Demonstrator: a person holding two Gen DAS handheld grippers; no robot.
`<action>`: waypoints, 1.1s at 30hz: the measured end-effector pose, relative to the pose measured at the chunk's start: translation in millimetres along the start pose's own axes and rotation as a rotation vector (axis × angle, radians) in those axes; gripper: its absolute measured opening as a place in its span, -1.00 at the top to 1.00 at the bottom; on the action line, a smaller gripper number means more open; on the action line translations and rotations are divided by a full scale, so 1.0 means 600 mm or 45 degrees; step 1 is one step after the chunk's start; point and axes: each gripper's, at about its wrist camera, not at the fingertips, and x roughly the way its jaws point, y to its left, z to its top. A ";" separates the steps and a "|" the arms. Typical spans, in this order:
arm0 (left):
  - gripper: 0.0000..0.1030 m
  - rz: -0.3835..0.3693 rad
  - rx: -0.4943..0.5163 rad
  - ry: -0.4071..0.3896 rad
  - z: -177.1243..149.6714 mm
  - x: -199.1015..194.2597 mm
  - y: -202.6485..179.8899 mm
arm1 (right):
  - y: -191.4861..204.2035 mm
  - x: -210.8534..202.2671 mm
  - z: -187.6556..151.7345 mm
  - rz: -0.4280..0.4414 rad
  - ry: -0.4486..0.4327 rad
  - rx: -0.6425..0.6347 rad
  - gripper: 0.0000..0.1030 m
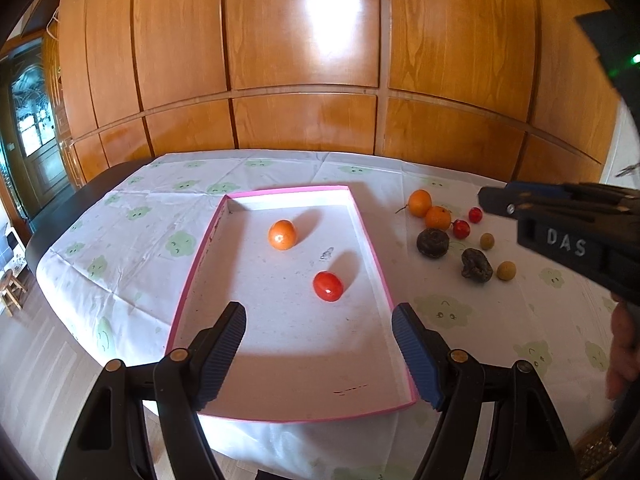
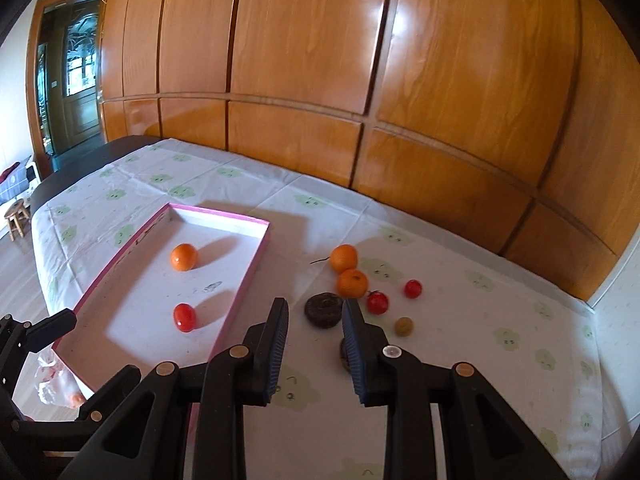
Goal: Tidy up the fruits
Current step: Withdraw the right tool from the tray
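Note:
A pink-rimmed white tray (image 1: 372,240) (image 2: 248,280) holds one orange (image 1: 282,234) (image 2: 184,257) and one red tomato (image 1: 328,286) (image 2: 185,317). My left gripper (image 1: 318,310) hangs open and empty over the tray's near end. To the right of the tray, two oranges (image 2: 343,258), two small red tomatoes (image 2: 377,303), two dark wrinkled fruits (image 1: 433,243) and two yellowish round fruits (image 1: 506,270) lie on the cloth. My right gripper (image 2: 315,306) (image 1: 486,200) hovers above this group, shut with only a narrow empty gap. Its tips frame one dark fruit (image 2: 323,309) beyond them.
The table carries a white cloth with green prints (image 1: 180,244) and backs onto a wood-panelled wall (image 1: 304,80). Its left and near edges drop to the floor, where a small stool (image 2: 18,216) stands. A hand (image 1: 624,344) shows at the right edge.

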 end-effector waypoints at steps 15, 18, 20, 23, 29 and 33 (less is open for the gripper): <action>-0.48 -0.011 0.071 -0.007 0.006 -0.006 -0.037 | -0.031 -0.034 -0.011 -0.035 -0.072 0.021 0.46; -0.48 -0.014 0.083 -0.008 0.007 -0.006 -0.043 | -0.037 -0.035 -0.012 -0.039 -0.076 0.022 0.46; -0.48 -0.016 0.091 -0.004 0.007 -0.005 -0.046 | -0.039 -0.035 -0.013 -0.042 -0.077 0.024 0.46; -0.48 -0.018 0.102 0.003 0.007 -0.002 -0.052 | -0.045 -0.032 -0.013 -0.040 -0.071 0.028 0.45; -0.48 -0.019 0.117 0.013 0.009 0.004 -0.061 | -0.055 -0.028 -0.015 -0.046 -0.064 0.036 0.45; -0.48 -0.022 0.124 0.019 0.010 0.008 -0.066 | -0.060 -0.025 -0.016 -0.052 -0.059 0.038 0.45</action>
